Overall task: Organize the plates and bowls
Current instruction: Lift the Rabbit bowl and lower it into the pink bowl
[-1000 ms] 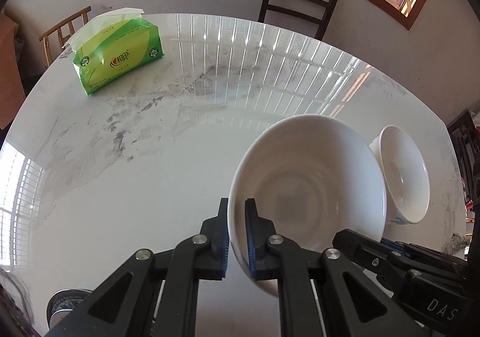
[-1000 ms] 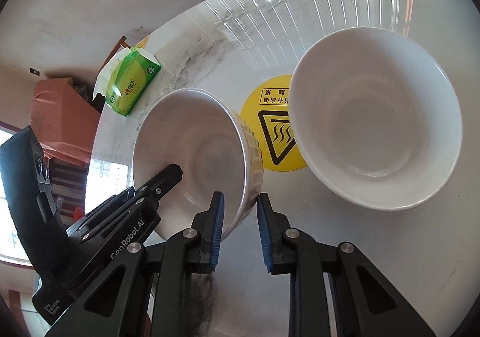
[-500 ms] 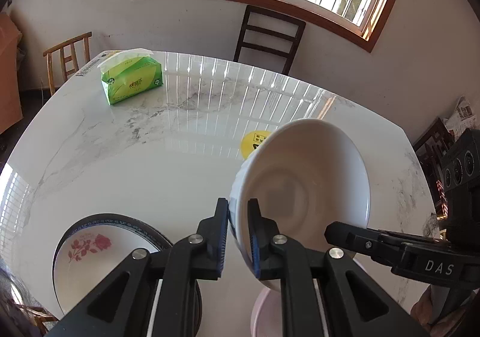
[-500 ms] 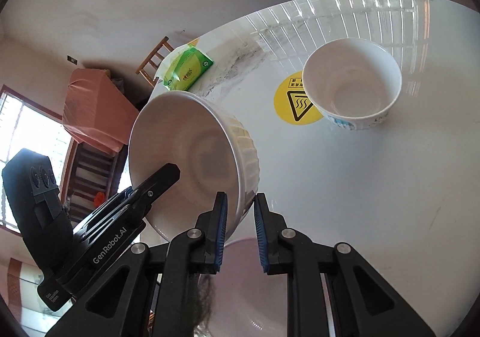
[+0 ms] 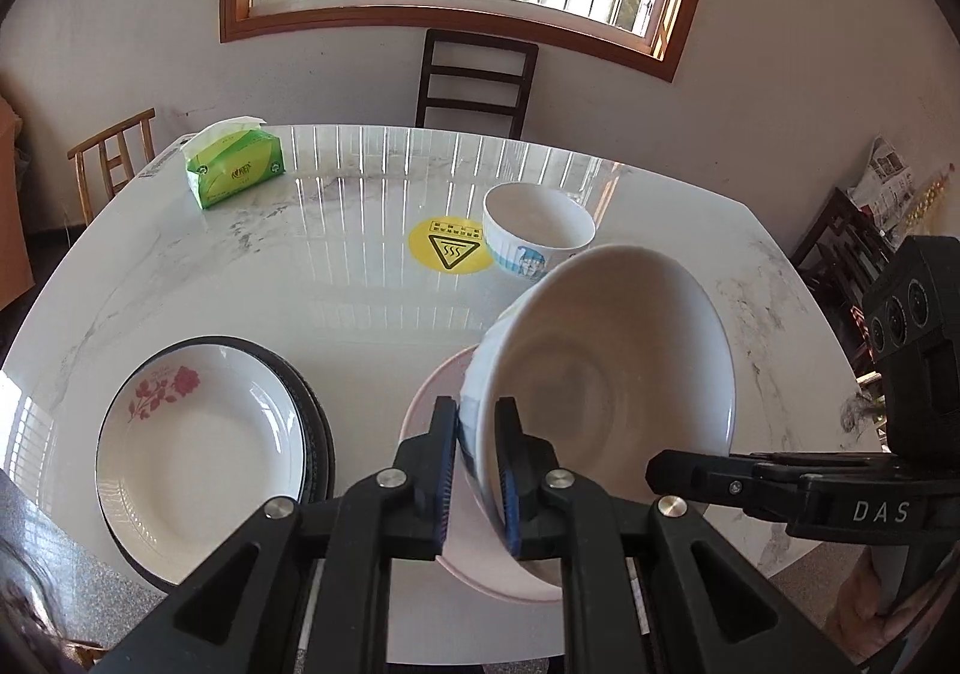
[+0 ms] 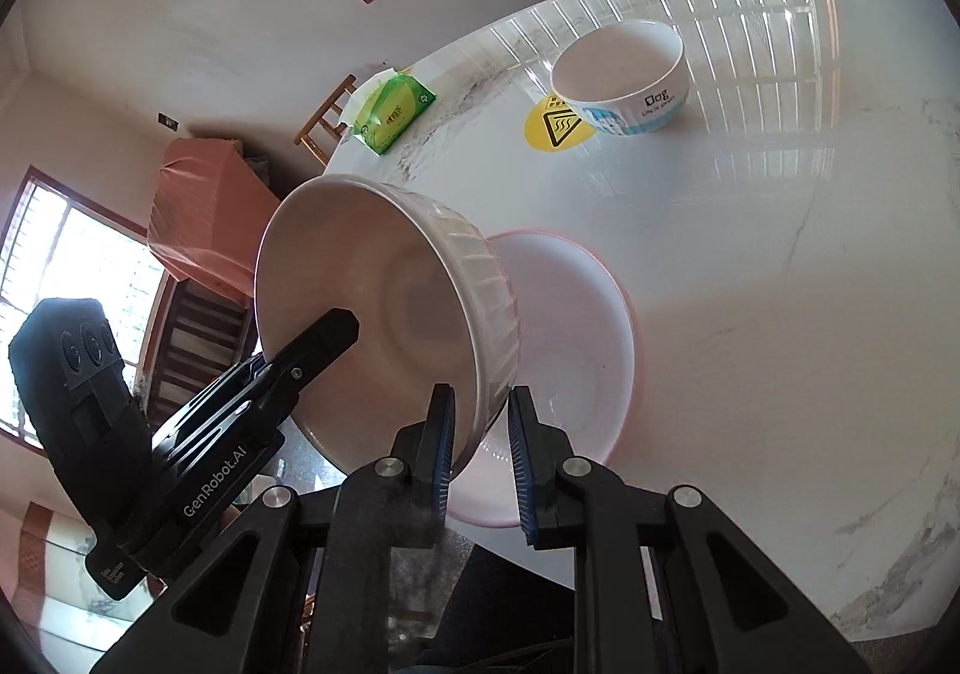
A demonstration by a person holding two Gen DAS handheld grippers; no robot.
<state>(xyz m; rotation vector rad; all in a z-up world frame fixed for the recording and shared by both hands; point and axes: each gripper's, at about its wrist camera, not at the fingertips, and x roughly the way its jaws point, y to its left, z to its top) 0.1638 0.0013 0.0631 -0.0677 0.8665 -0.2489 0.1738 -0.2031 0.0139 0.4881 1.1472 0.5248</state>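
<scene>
A large white ribbed bowl (image 5: 600,374) hangs tilted above a pink-rimmed plate (image 5: 432,404) near the table's front edge. My left gripper (image 5: 476,422) is shut on its near rim, one pad inside and one outside. In the right wrist view my right gripper (image 6: 481,410) is shut on the opposite rim of the same bowl (image 6: 372,302), over the pink plate (image 6: 576,326). A white plate with a red rose (image 5: 198,452) lies on a dark-rimmed plate at the front left. A small white bowl with blue print (image 5: 540,230) (image 6: 624,74) stands further back.
A round yellow hot-surface sticker (image 5: 444,248) lies beside the small bowl. A green tissue box (image 5: 237,170) sits at the table's far left. The marble table (image 5: 300,302) has chairs behind it, under a window. The table's front edge is close below both grippers.
Both grippers have carried the large bowl up and back toward the table's front edge. The small bowl stayed behind, and the pink plate and rose plate have come into view.
</scene>
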